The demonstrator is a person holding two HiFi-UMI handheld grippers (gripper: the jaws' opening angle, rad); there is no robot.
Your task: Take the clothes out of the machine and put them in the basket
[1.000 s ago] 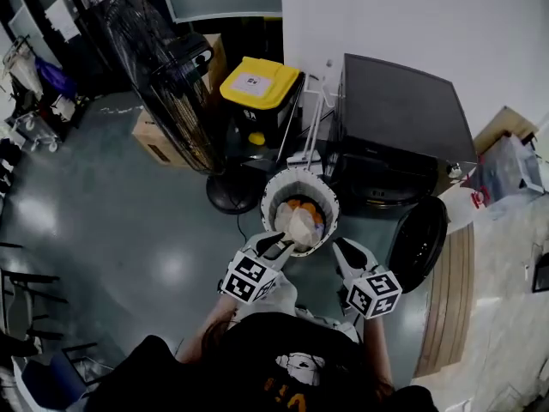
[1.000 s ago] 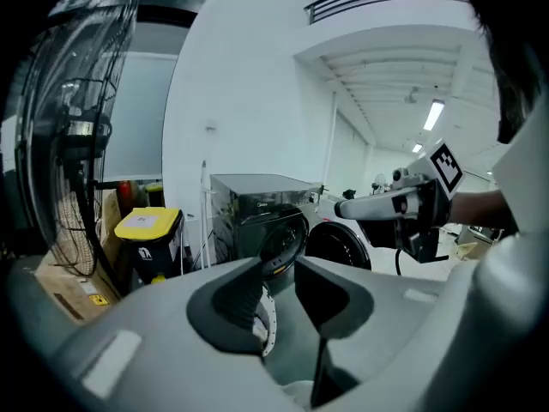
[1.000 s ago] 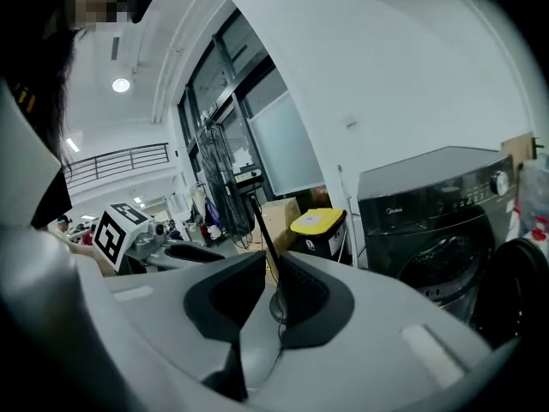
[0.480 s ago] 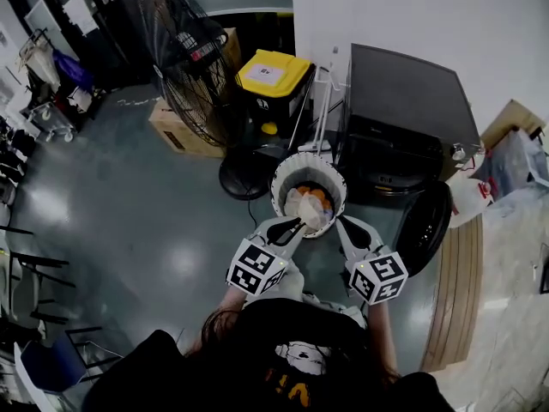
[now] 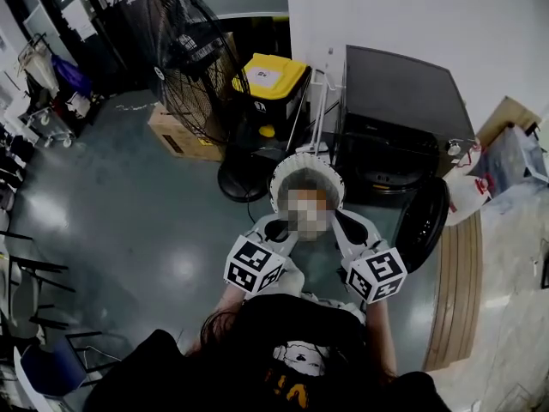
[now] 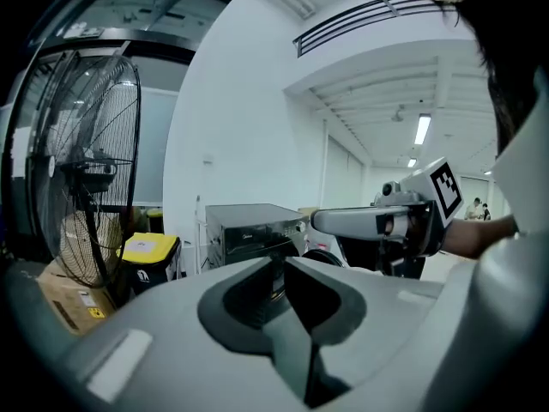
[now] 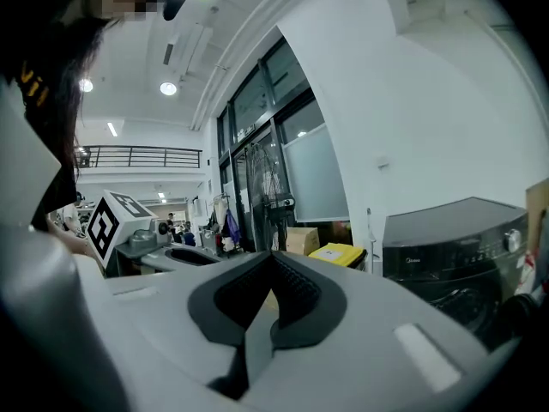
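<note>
The white ribbed basket (image 5: 292, 166) stands on the floor just ahead of me, and its contents cannot be made out. Behind it to the right sits the black machine (image 5: 399, 101), its round door (image 5: 426, 221) swung open. My left gripper (image 5: 277, 228) hovers at the basket's near left rim, and my right gripper (image 5: 344, 227) at its near right rim. Both are shut and hold nothing. In the left gripper view, the left gripper (image 6: 284, 265) points level toward the machine (image 6: 249, 226). The right gripper (image 7: 273, 261) has its jaws pressed together, empty.
A big black floor fan (image 5: 184, 58) stands left of the basket, with a yellow-lidded bin (image 5: 268, 75) and a cardboard box (image 5: 176, 136) behind it. A white wall runs behind the machine. Bags (image 5: 506, 166) lie at the far right. Grey floor spreads to the left.
The left gripper was at the pale cloth in the basket; it has drawn back to the near rim, shut and empty. Both grippers sit a little closer to me.
</note>
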